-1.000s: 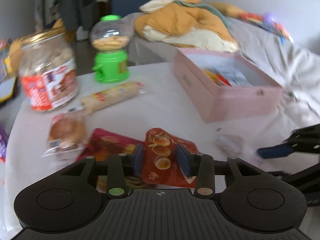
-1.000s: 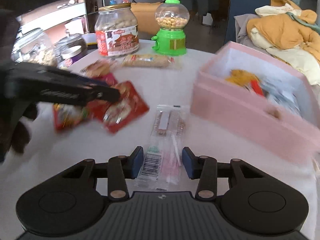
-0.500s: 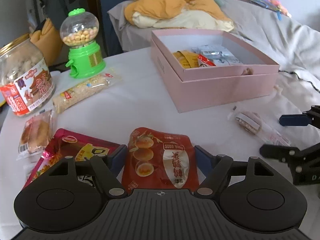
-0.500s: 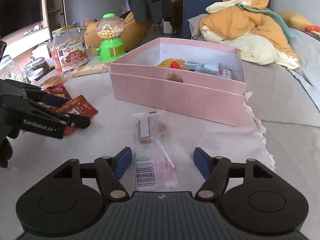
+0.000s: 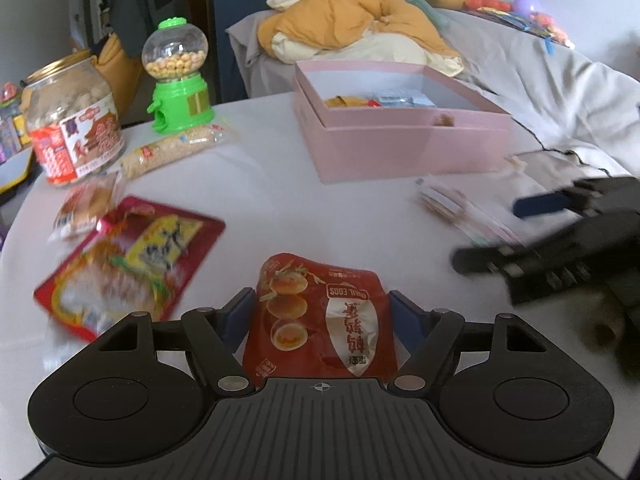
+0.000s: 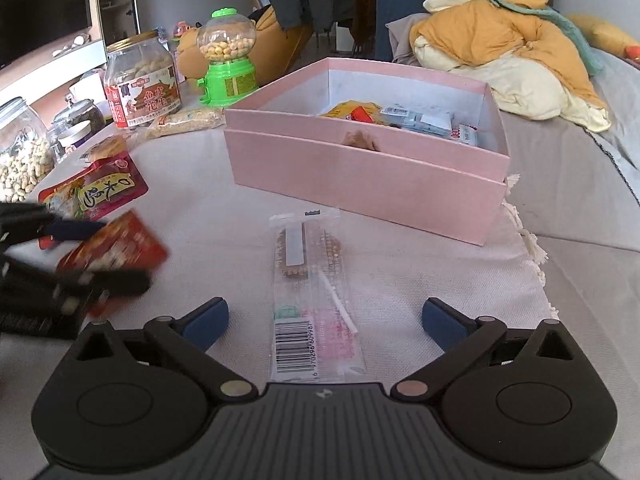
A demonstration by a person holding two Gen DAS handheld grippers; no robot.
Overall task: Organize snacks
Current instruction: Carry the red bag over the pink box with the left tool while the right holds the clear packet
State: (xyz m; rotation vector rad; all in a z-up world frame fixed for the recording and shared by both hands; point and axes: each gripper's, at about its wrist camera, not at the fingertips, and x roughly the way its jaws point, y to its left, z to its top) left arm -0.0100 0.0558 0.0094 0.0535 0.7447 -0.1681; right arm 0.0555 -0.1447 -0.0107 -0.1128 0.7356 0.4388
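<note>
Lying flat between the left gripper, a glossy red egg-snack pouch.

- Red quail-egg pouch: glossy, printed with egg pictures and white lettering, lower centre of the left wrist view, flat between the two blue pads; blurred at left centre in the right wrist view.
- Clear-wrapped snack bar: long transparent sleeve, brown bar at its far end, barcode at the near end, lying lengthwise in the lower centre of the right wrist view.
- Larger red-and-yellow packet: flat, left of centre, blurred.
- Small bun packet: just above it.
- Long pale grain bar: upper left, angled.
- Pink box: open, upper centre, holding several wrapped snacks.
</note>
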